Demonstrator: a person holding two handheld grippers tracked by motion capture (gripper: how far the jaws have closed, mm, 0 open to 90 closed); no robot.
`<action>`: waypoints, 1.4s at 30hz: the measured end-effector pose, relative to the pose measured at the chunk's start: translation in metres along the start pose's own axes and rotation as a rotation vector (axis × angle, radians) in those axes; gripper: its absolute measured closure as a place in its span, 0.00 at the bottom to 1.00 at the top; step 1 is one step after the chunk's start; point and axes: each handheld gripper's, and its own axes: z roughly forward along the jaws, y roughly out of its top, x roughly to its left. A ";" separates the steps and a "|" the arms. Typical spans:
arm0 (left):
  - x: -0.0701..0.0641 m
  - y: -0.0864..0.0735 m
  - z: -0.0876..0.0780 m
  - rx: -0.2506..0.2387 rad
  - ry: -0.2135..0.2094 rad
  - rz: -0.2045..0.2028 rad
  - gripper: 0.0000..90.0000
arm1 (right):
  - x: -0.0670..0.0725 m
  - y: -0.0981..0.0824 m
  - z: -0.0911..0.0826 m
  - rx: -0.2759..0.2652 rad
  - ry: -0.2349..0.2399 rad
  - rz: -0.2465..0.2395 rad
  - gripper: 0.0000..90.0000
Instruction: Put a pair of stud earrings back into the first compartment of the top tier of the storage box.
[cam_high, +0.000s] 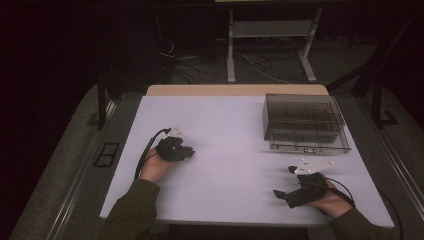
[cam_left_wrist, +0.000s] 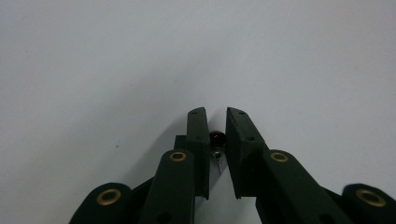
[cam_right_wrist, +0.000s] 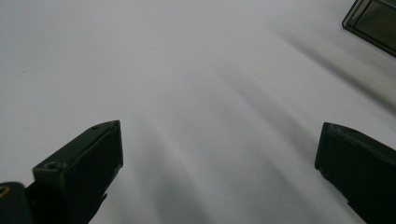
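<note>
On the white table (cam_high: 240, 150), left tool (cam_left_wrist: 216, 122) pinching a small dark bead (cam_left_wrist: 217, 137).

Left gripper (cam_high: 186, 151): held in the left hand (cam_high: 156, 167), forearm entering from the bottom left, jaws pointing right and drawn close together with a narrow gap between them. Right gripper (cam_high: 283, 181): held in the right hand (cam_high: 331, 201), forearm entering from the bottom right, jaws pointing left and spread wide apart, nothing between them.
</note>
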 end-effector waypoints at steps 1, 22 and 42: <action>0.000 0.000 0.000 -0.003 -0.002 -0.001 0.88 | 0.000 0.000 0.000 0.000 0.000 0.000 0.00; -0.013 0.012 -0.007 -0.092 -0.044 0.016 0.88 | 0.000 0.000 0.000 0.001 0.002 -0.001 0.00; -0.044 0.038 -0.007 -0.151 -0.141 0.048 0.88 | 0.000 0.000 0.001 0.001 0.003 -0.002 0.00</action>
